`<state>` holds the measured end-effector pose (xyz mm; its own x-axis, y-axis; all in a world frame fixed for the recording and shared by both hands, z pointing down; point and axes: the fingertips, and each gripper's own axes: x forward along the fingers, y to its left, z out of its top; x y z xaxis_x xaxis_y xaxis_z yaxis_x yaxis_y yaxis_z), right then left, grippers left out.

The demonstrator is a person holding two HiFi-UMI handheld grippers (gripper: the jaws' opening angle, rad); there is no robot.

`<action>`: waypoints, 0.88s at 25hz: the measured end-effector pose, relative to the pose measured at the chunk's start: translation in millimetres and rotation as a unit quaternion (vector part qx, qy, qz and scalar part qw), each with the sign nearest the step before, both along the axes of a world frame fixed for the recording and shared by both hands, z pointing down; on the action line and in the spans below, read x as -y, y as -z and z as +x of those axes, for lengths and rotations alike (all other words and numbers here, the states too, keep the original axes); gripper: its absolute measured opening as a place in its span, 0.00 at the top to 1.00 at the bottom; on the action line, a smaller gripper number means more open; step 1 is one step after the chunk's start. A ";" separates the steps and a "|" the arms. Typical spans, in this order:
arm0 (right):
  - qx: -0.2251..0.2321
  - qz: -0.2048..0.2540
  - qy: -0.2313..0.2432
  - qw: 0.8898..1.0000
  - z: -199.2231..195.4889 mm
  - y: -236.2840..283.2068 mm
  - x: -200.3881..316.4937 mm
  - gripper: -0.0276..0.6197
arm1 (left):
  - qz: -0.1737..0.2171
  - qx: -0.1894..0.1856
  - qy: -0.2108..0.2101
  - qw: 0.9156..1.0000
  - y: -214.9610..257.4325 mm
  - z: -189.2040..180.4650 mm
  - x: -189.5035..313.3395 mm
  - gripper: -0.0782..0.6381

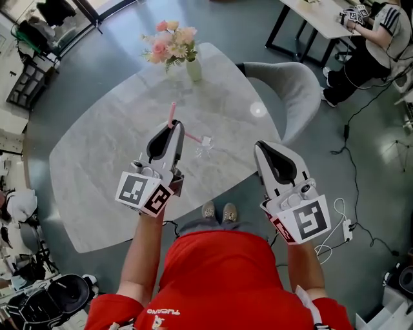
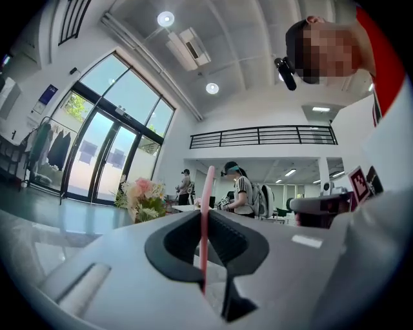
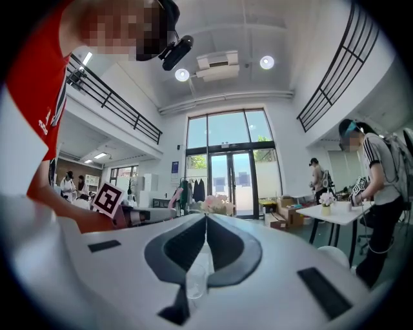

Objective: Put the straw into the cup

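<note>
A pink straw [image 1: 172,113] stands upright in my left gripper [image 1: 173,129], which is shut on it above the marble table [image 1: 103,148]. In the left gripper view the straw [image 2: 207,190] runs straight up between the black pads of the left gripper [image 2: 205,219]. A further pink length [image 1: 192,136] slants from those jaws toward a small clear cup [image 1: 205,148] standing on the table just right of them. My right gripper [image 1: 266,149] hovers off the table's near right edge, well apart from the cup. Its pads meet in the right gripper view [image 3: 206,220]; something clear shows low in their gap.
A vase of pink flowers [image 1: 173,45] stands at the table's far end. A grey chair [image 1: 290,90] sits at the right side. Another person sits at a desk [image 1: 322,16] at the far right, with cables [image 1: 348,129] on the floor. The holder's shoes [image 1: 219,211] show under the near edge.
</note>
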<state>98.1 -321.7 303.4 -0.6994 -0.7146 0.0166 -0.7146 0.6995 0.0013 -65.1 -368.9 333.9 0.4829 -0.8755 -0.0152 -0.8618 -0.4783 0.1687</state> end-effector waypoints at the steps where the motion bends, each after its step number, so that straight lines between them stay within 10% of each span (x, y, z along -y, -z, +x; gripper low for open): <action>1: -0.001 -0.001 -0.002 1.000 -0.4 -1.0 0.1 0.95 | -0.004 0.005 -0.005 1.000 -6.5 1.5 3.2 0.84; 22: -0.010 -0.040 -0.037 0.998 -8.8 -29.6 5.3 0.95 | -0.083 0.096 -0.074 0.989 -99.4 32.9 41.5 0.84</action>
<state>89.4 -326.9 333.0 -0.6444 -0.7595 0.0887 -0.7641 0.6440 -0.0371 -32.3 -410.4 433.3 0.5856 -0.7783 0.2268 -0.8086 -0.5806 0.0954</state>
